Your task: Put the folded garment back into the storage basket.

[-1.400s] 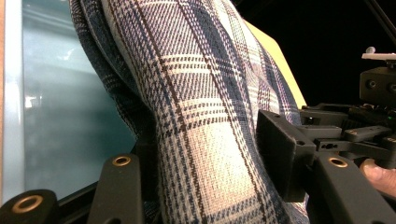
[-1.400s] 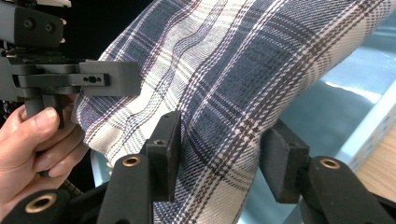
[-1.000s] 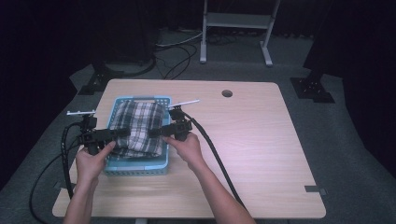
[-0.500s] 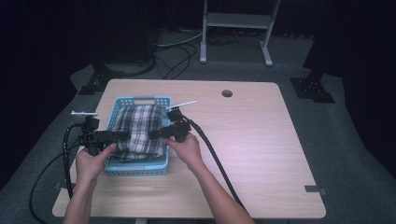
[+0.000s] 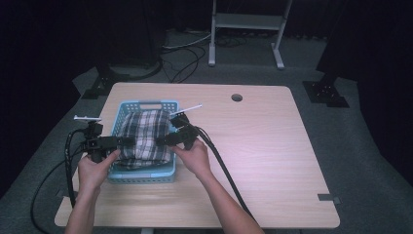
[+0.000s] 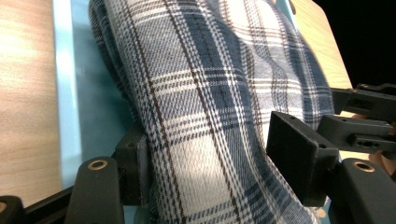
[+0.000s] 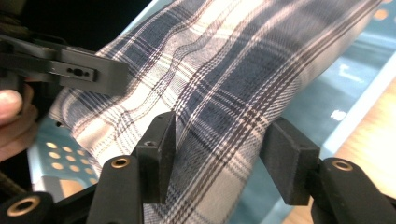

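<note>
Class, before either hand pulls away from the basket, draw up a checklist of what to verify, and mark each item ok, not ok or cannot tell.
1. Plaid cloth lies inside the blue basket: ok.
2. Left claw has just been opening; one pad clear, the other against the cloth: not ok.
3. Right claw has just been opening; one pad clear, the other against a fold: not ok.
4. Cloth snagged underneath: cannot tell.
5. Basket fully on the table: ok.

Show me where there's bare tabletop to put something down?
The table is bare right of the right hand-held gripper, from the round hole to the near edge. It's crowded on the left around the blue basket holding the plaid cloth.
</note>
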Tool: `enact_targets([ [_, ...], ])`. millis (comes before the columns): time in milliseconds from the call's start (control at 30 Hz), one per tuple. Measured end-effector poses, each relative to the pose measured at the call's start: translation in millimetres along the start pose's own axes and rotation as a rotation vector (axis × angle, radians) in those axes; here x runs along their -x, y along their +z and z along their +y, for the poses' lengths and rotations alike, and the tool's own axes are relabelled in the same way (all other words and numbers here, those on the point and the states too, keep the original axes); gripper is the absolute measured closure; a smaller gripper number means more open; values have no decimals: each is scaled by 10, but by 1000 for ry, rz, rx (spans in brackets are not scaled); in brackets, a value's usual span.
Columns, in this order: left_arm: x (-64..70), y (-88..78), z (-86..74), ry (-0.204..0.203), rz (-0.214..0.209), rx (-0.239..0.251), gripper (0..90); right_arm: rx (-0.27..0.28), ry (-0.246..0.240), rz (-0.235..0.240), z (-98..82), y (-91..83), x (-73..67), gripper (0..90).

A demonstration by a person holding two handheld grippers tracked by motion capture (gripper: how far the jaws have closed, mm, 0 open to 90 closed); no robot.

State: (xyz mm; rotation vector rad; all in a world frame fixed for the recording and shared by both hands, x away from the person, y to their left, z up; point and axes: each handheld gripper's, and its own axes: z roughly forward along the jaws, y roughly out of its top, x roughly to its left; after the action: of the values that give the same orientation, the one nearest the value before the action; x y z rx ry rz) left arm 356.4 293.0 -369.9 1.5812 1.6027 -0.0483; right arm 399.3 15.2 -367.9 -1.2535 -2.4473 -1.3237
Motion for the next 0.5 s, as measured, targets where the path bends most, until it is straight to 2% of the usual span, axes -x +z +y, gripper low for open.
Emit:
enact_targets([
  [67,0,-7,1,3,5,7,346,7,-15,-18,6,-19,-6,474],
  [167,25,-15,13,6,14,-4,311,39,-12,3,31,-81,1,489],
  [200,36,-22,11,15,11,5,305,38,-18,0,37,-90,-2,484],
  [333,53,-82,14,5,-13,20,300,27,-12,6,22,-91,3,474],
  [433,64,-161,10,8,-16,58,299,42,0,24,6,-106,13,463],
  [467,75,-202,10,9,-30,83,301,45,3,30,4,-114,17,458],
  [500,82,-246,15,7,-69,101,308,49,8,40,1,-121,22,455],
])
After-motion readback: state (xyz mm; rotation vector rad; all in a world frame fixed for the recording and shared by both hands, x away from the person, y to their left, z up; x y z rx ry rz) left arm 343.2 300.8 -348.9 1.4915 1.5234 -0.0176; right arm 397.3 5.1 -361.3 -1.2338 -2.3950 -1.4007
